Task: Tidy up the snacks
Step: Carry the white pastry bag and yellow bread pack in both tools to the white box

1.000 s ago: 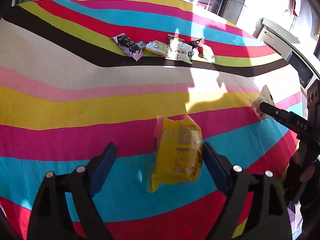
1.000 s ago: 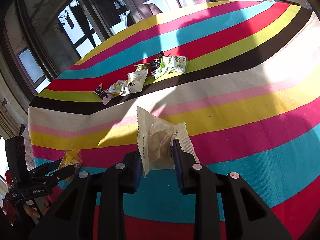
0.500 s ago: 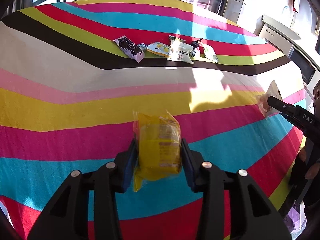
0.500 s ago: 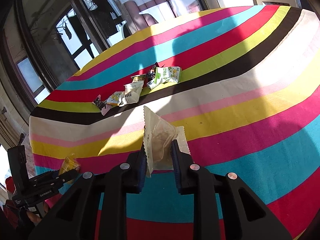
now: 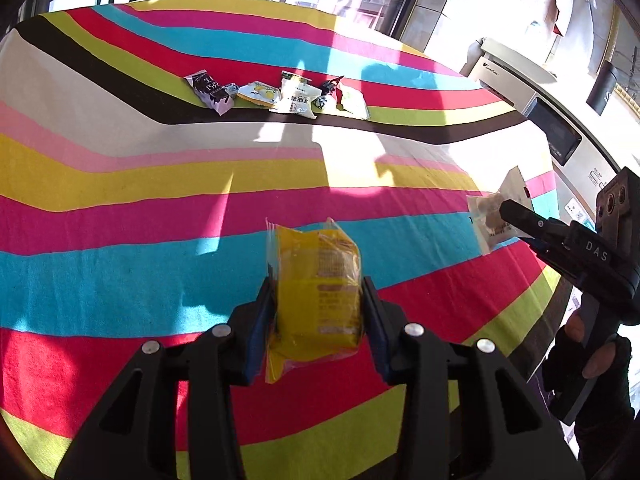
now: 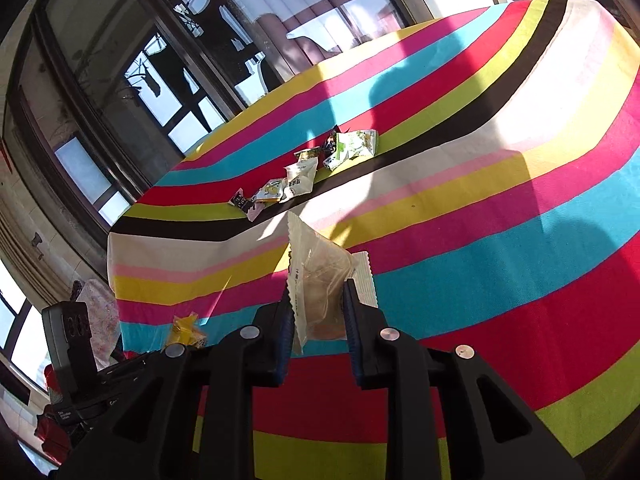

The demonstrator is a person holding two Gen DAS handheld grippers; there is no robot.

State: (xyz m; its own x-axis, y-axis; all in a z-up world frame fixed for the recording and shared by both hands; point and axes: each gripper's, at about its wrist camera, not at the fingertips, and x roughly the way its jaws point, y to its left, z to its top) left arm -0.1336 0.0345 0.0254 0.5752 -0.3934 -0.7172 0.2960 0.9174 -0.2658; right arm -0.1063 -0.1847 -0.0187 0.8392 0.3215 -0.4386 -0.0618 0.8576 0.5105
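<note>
"DAS" lettering on right tongs pinching clear packet; left tongs pinching yellow packet.

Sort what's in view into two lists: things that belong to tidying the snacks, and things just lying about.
Job:
- yellow snack pack, in left hand-held gripper
- clear snack pack, in right hand-held gripper
- row of snacks

Lying about:
- striped tablecloth
- white appliance

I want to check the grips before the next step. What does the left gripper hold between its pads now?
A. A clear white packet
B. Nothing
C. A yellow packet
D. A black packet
C. In the left wrist view the left gripper has its pads pressed on both sides of the yellow packet, lifted above the cloth; the clear white packet is in the right gripper.
</note>
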